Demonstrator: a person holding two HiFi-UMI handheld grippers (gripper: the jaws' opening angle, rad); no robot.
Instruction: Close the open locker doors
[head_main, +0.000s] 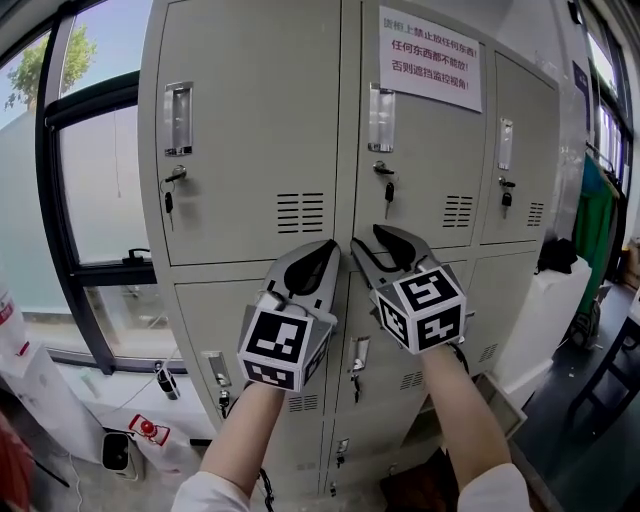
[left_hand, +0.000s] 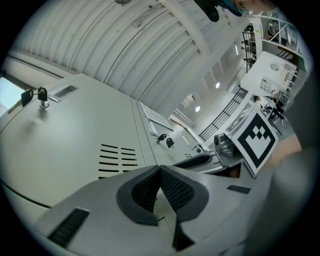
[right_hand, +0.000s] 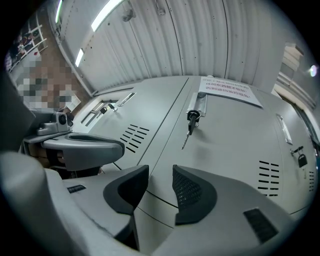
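Left gripper pinched shut, empty; right gripper agape on nothing — we'd push the locker doors squarely near their latch edges until flush

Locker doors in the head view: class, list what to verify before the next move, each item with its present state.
1. Upper left door closed flush: ok.
2. Upper middle door closed flush: ok.
3. Upper right door closed: ok.
4. Lower doors all closed: cannot tell, the hands and cubes in front hide part of them.
5. Left tongs empty, tips together: ok.
6. Right tongs empty, standing apart: ok.
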